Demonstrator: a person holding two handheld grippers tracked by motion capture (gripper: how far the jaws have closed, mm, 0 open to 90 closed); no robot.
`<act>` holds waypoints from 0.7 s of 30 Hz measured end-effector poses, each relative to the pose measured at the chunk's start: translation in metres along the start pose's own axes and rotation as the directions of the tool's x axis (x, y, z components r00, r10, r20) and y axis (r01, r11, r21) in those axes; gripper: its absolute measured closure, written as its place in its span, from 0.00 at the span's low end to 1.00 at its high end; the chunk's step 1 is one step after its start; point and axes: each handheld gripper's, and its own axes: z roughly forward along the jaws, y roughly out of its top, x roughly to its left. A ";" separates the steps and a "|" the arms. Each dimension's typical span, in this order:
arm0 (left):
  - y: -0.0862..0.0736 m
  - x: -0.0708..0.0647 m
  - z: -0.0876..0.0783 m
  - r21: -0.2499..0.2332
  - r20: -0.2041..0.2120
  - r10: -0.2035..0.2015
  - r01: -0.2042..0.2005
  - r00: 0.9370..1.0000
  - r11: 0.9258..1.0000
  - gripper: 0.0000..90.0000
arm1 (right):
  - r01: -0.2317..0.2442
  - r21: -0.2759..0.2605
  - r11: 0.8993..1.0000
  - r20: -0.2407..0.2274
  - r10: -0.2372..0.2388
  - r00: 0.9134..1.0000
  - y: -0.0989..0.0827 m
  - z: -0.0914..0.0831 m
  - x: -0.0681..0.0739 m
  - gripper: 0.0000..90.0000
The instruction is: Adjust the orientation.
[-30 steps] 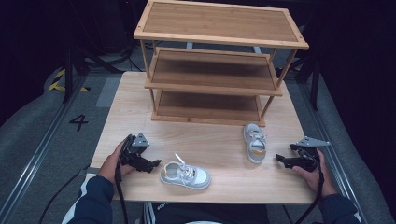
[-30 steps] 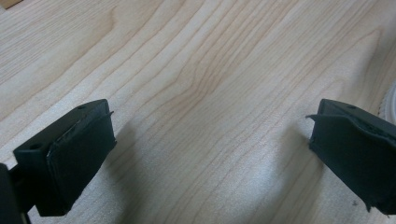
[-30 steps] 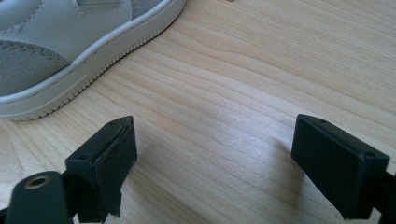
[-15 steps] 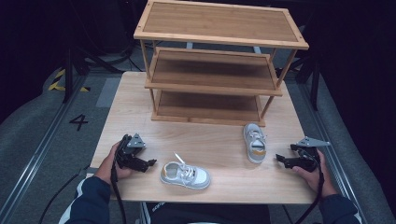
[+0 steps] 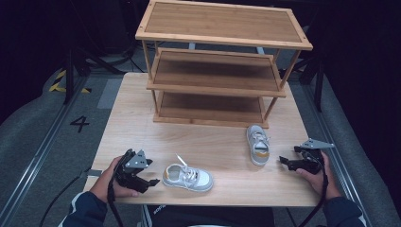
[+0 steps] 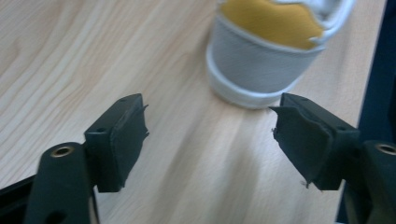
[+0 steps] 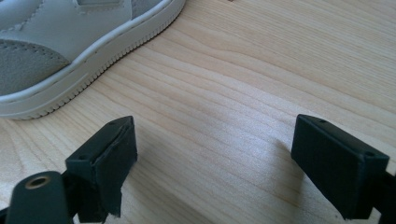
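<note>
A small white and grey shoe point(image 5: 187, 177) lies on its side-on sole near the table's front edge, heel toward my left gripper point(image 5: 152, 182). In the left gripper view the shoe's heel point(image 6: 261, 60) with its yellow lining sits just beyond the left gripper point(image 6: 210, 116). Its jaws have just been closing but stand apart, with nothing between them. A second matching shoe point(image 5: 257, 144) points toward the rack at the right. My right gripper point(image 5: 283, 161) is open beside it; its own view shows the right gripper point(image 7: 215, 130) over bare wood, with the shoe's sole edge point(image 7: 70, 42) at upper left.
A three-tier wooden shoe rack point(image 5: 217, 61) stands at the back of the light wooden table point(image 5: 137, 118), its shelves bare. Dark floor and grey rails surround the table. A floor mark "4" point(image 5: 79, 124) lies to the left.
My left gripper has shifted a little toward the table's near edge, and its jaws look slightly narrower. Both shoes and the right gripper have stayed where they were.
</note>
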 end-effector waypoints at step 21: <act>0.037 -0.015 0.036 -0.005 0.089 0.117 -0.117 0.989 0.993 0.23 | 0.002 0.000 1.000 -0.001 -0.002 1.000 0.000 0.000 0.000 0.16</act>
